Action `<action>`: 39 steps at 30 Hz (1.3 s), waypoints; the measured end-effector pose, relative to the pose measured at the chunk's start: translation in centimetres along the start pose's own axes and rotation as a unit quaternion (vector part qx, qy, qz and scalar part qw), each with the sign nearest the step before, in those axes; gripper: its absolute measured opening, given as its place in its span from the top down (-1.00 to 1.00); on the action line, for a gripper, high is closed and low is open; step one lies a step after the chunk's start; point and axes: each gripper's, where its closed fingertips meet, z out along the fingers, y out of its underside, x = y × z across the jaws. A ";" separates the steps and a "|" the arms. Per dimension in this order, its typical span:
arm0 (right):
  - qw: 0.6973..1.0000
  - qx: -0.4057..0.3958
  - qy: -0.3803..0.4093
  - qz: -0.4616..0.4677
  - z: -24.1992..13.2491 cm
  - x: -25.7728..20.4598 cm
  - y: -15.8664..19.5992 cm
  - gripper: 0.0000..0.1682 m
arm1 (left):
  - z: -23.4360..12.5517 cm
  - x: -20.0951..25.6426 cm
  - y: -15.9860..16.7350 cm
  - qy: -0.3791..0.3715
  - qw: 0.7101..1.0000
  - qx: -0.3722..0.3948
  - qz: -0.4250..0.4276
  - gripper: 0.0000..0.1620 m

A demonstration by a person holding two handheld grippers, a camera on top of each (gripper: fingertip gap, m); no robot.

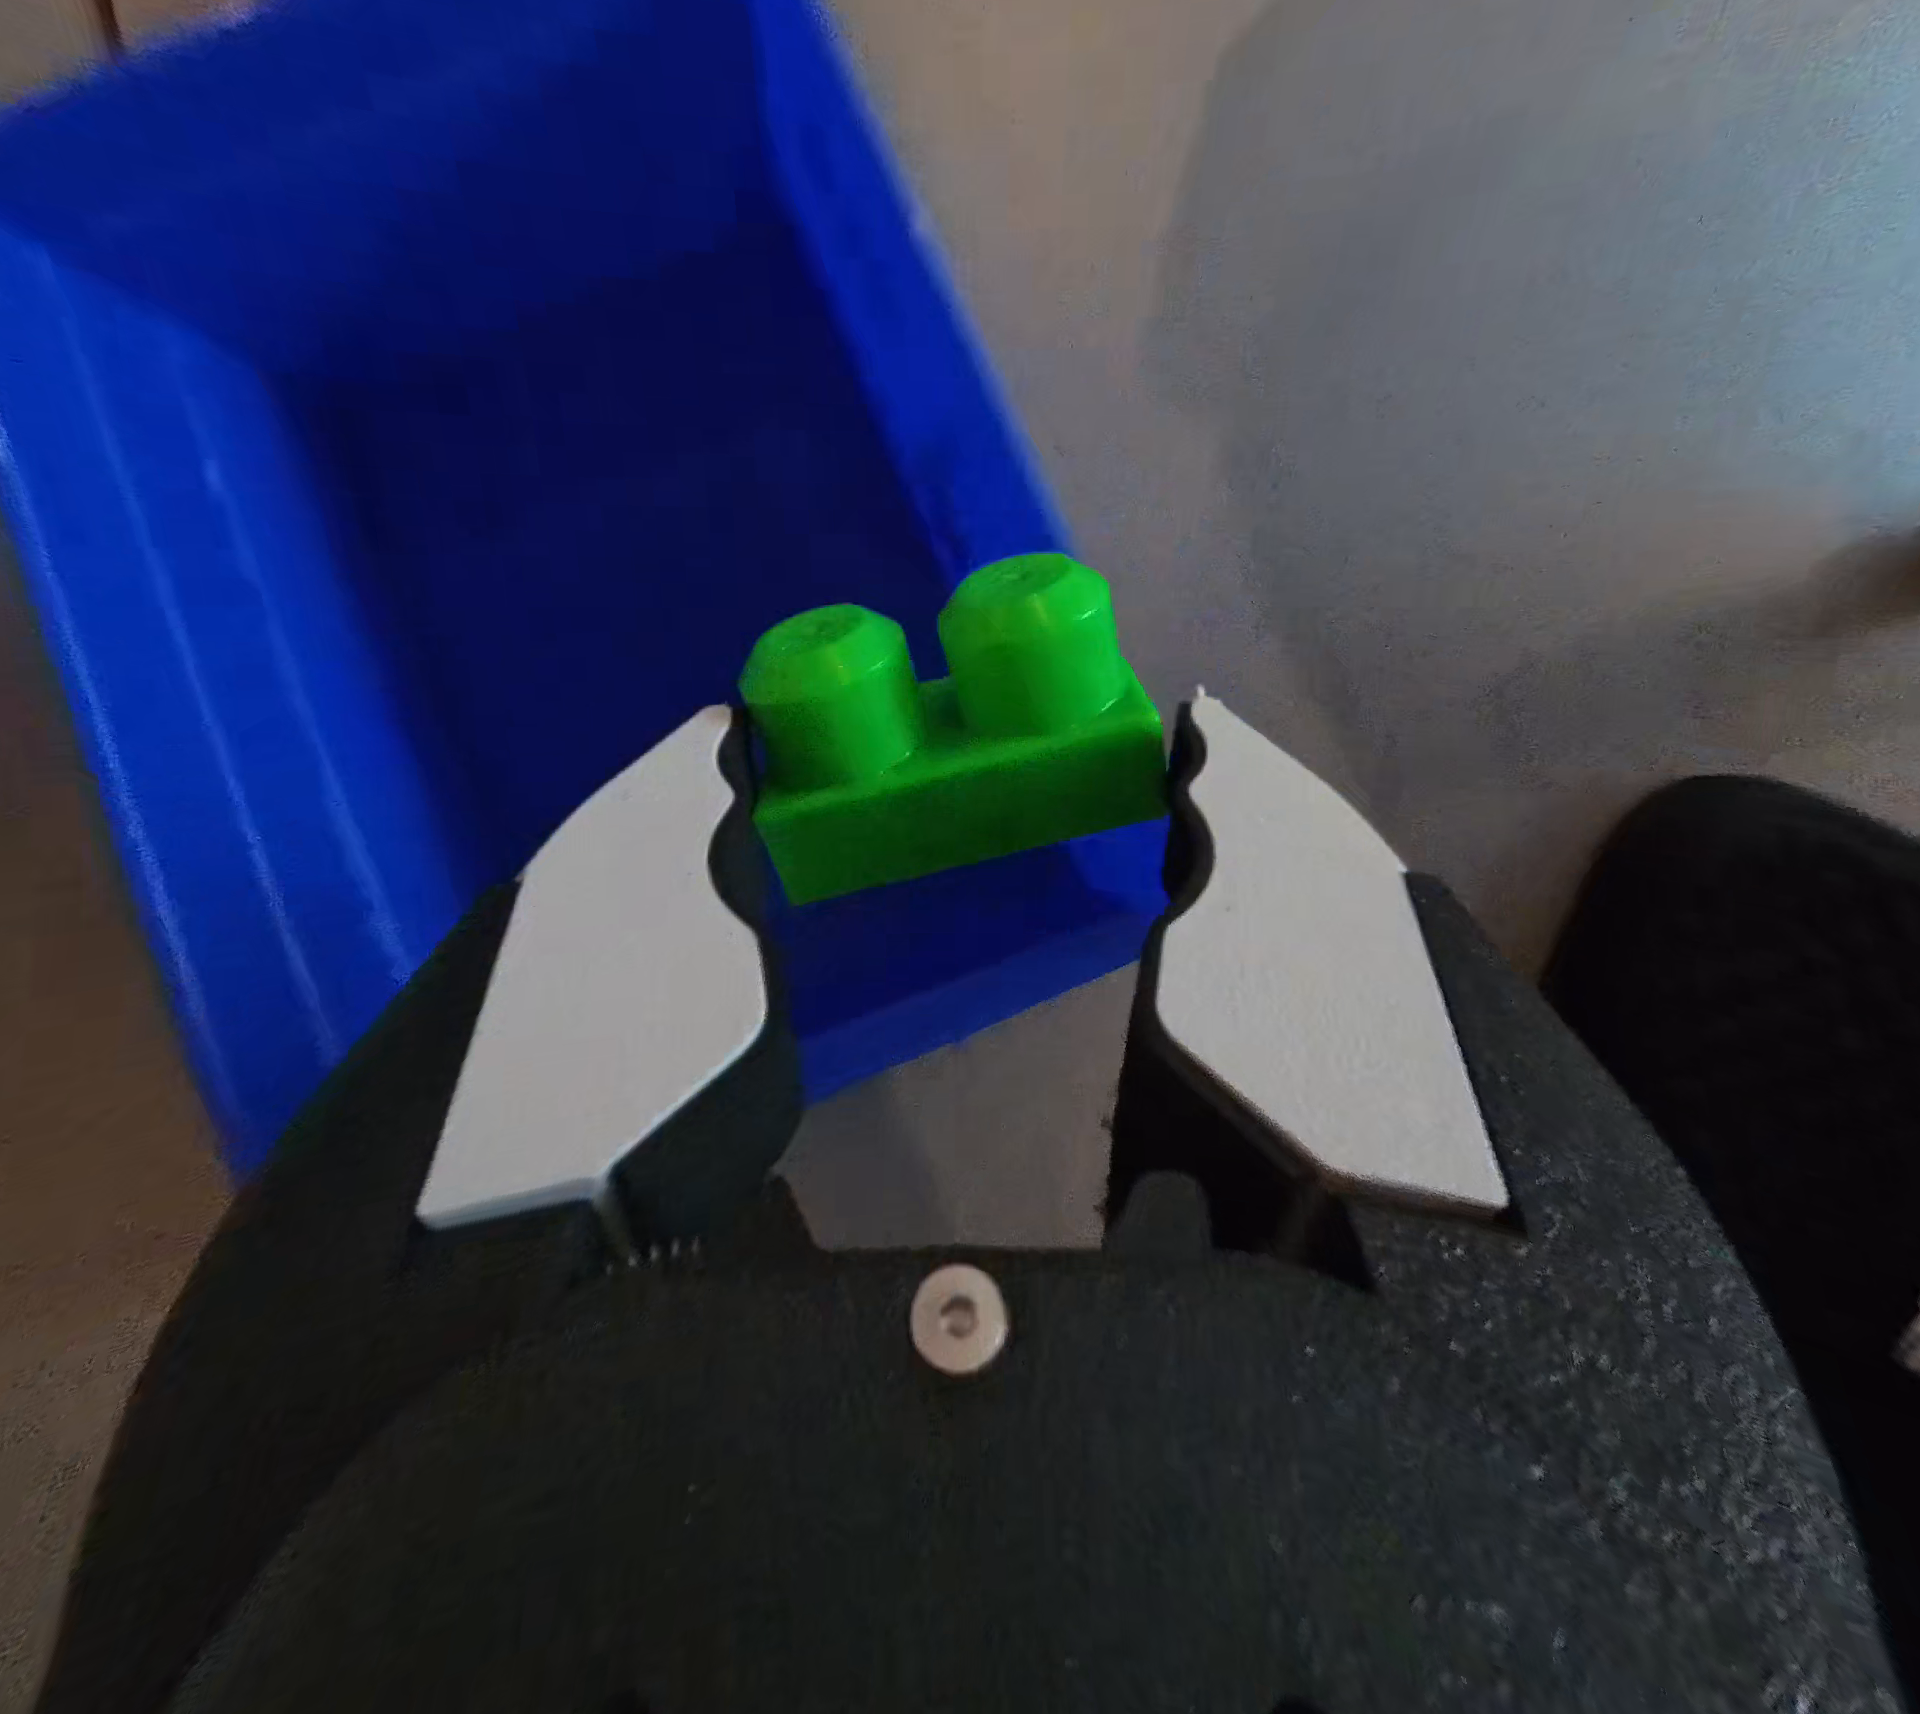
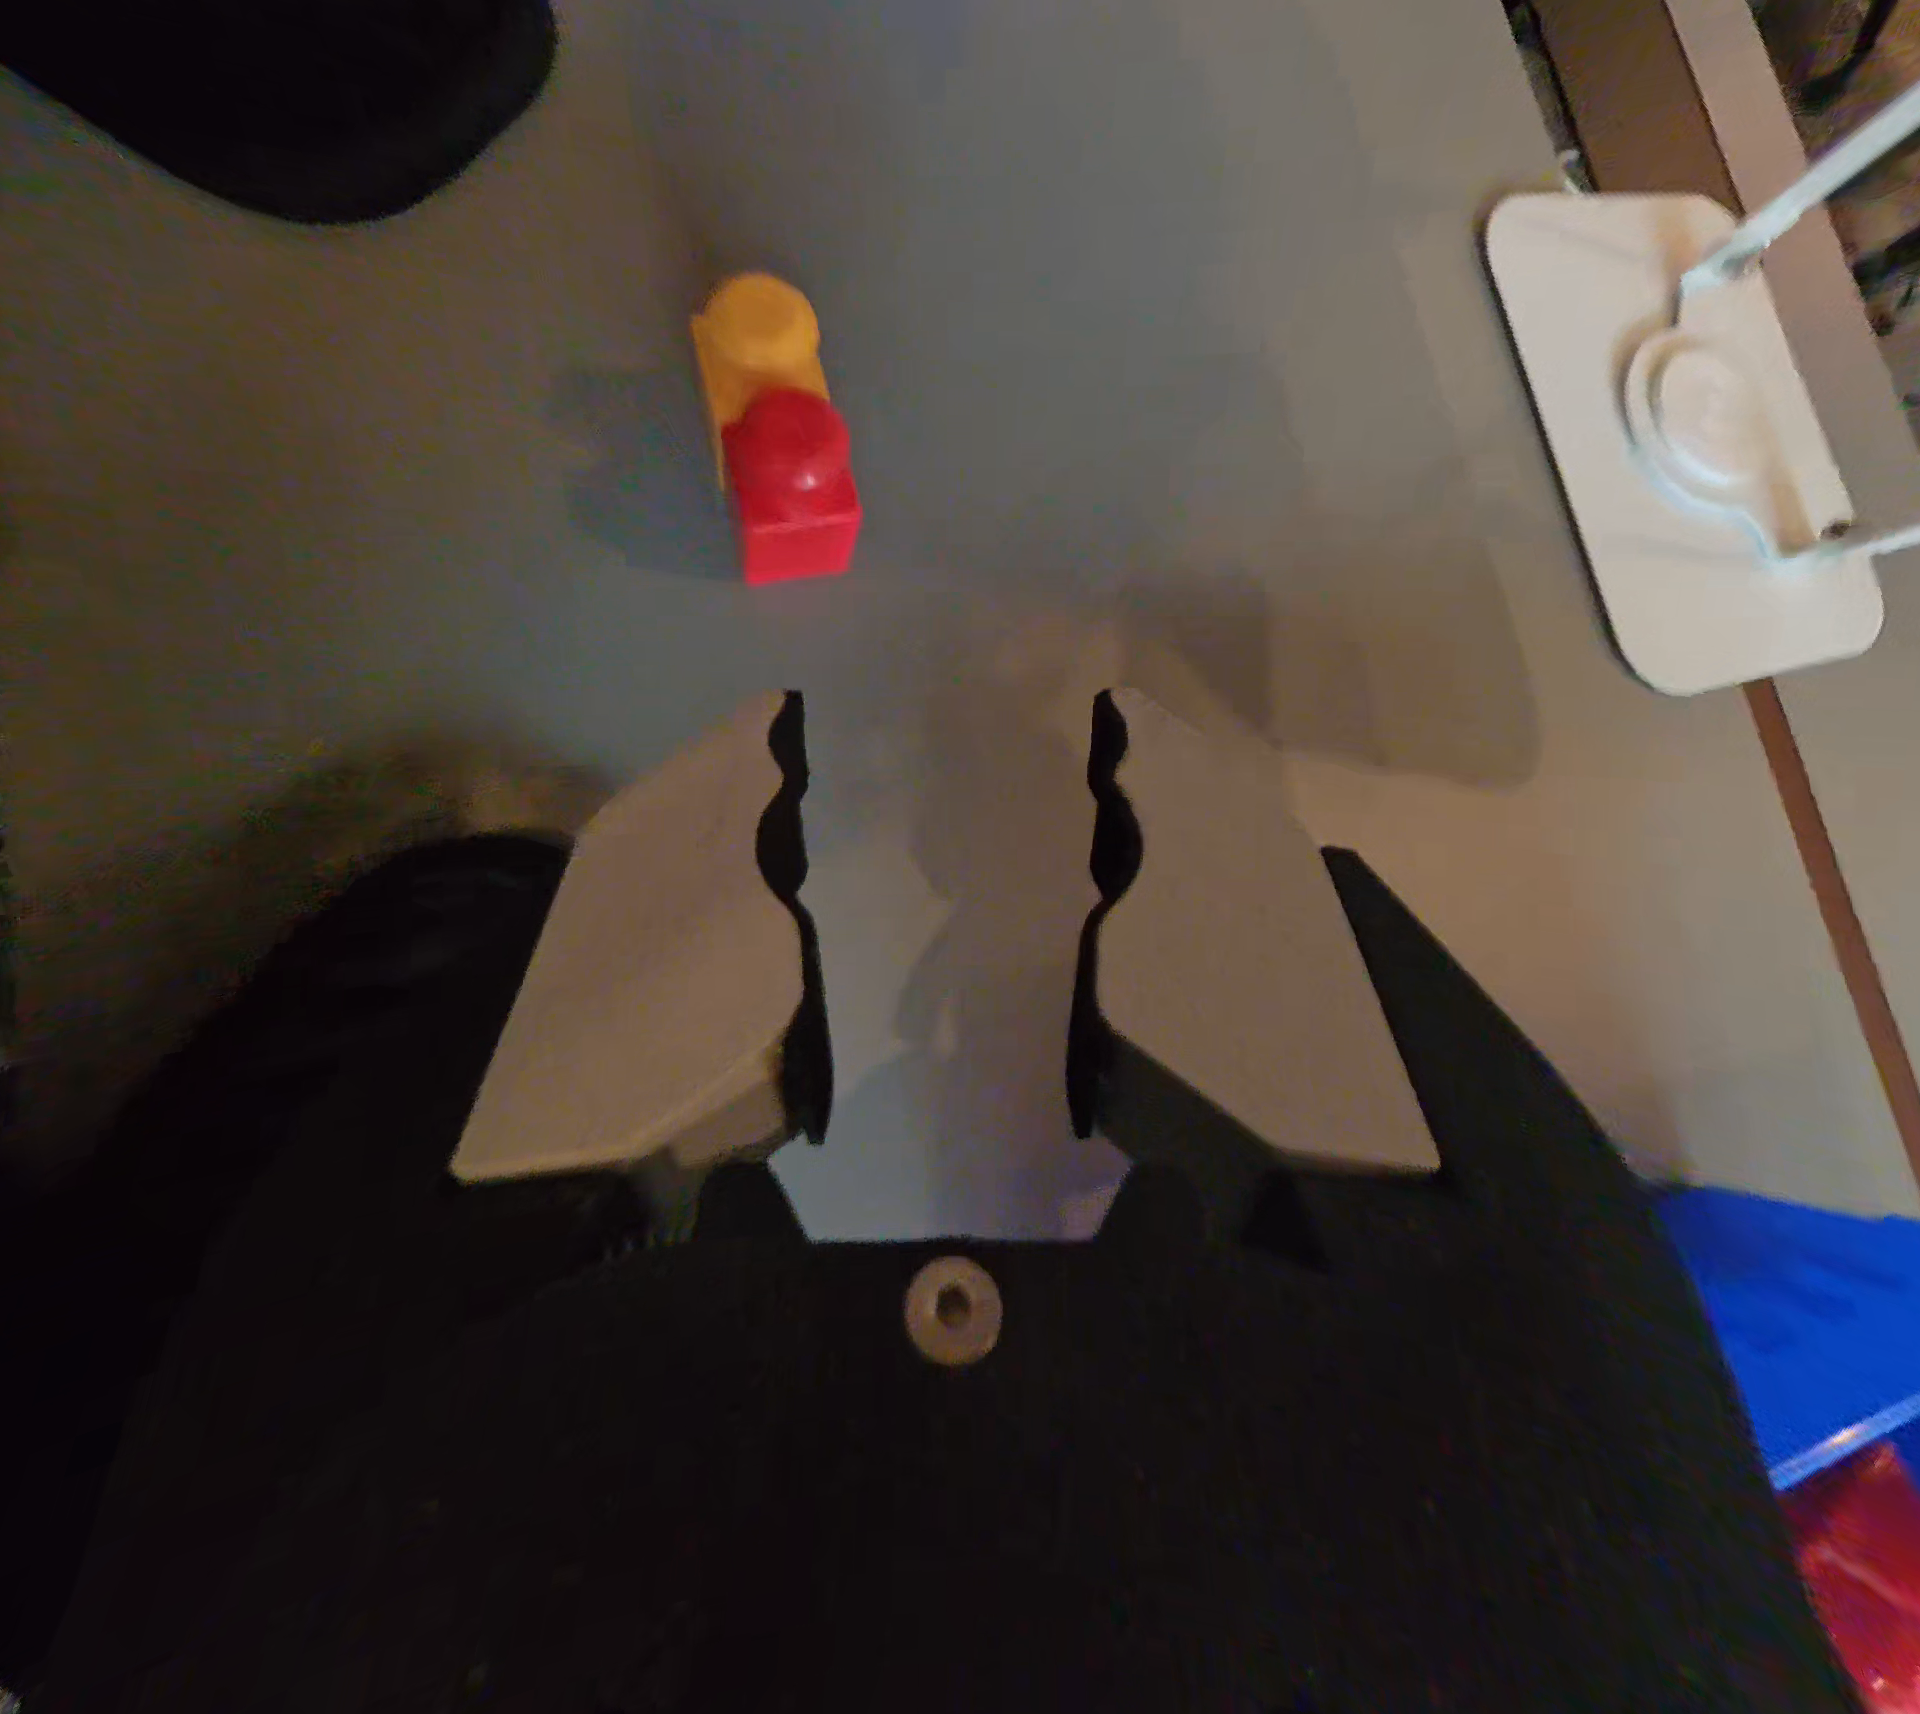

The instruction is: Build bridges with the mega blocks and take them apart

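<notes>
My left gripper (image 1: 961,729) is shut on a green two-stud block (image 1: 951,745) and holds it by its two ends, studs up, over the near right corner of a blue bin (image 1: 436,376). The bin's inside looks bare where it shows. In the right wrist view my right gripper (image 2: 948,708) is open and empty above the grey table (image 2: 1039,210). A red block (image 2: 798,485) sits on one end of an orange block (image 2: 753,345) on the table, ahead and left of the right gripper's fingertips.
A white lamp base (image 2: 1683,438) with a metal arm stands at the table's right edge. A dark rounded object (image 2: 260,2) lies at the far left, another (image 1: 1756,989) shows at the right of the left wrist view. A blue bin edge (image 2: 1808,1311) sits at the lower right. About 50 cm separates my left fingertips from my right.
</notes>
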 end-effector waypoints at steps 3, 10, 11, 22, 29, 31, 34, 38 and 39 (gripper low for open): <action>0.999 0.013 -0.005 -0.031 0.1 -1.0 -2.7 0.38 | -1.5 4.0 -2.2 0.023 0.994 0.100 0.025 0.06; 0.993 0.112 -0.029 -0.015 1.0 -2.8 -12.4 0.40 | -3.1 11.4 -5.3 -0.015 0.950 0.305 0.069 0.06; 0.992 0.121 -0.036 -0.007 1.4 -2.9 -13.7 0.40 | -3.0 12.4 -5.4 -0.022 0.943 0.322 0.076 0.06; 0.989 0.080 -0.117 0.036 8.1 -4.5 -22.4 0.33 | -1.9 20.9 -5.6 -0.035 0.912 0.401 0.085 0.06; 0.990 0.029 -0.135 0.019 10.5 -5.7 -23.2 0.35 | -1.6 21.9 -5.1 -0.070 0.904 0.412 0.096 0.06; 0.990 0.015 -0.142 0.017 10.9 -6.0 -23.0 0.36 | -1.5 22.2 -5.0 -0.085 0.900 0.414 0.105 0.06; 0.990 -0.010 -0.141 0.004 11.6 -6.4 -22.4 0.41 | -1.6 22.4 -4.9 -0.118 0.892 0.418 0.123 0.06; 0.991 -0.027 -0.124 -0.036 12.2 -6.5 -21.5 0.58 | -1.6 22.9 -4.9 -0.154 0.881 0.418 0.158 0.05; 0.992 -0.029 -0.116 -0.046 12.1 -6.4 -21.2 0.58 | -1.4 23.2 -4.8 -0.156 0.879 0.414 0.178 0.06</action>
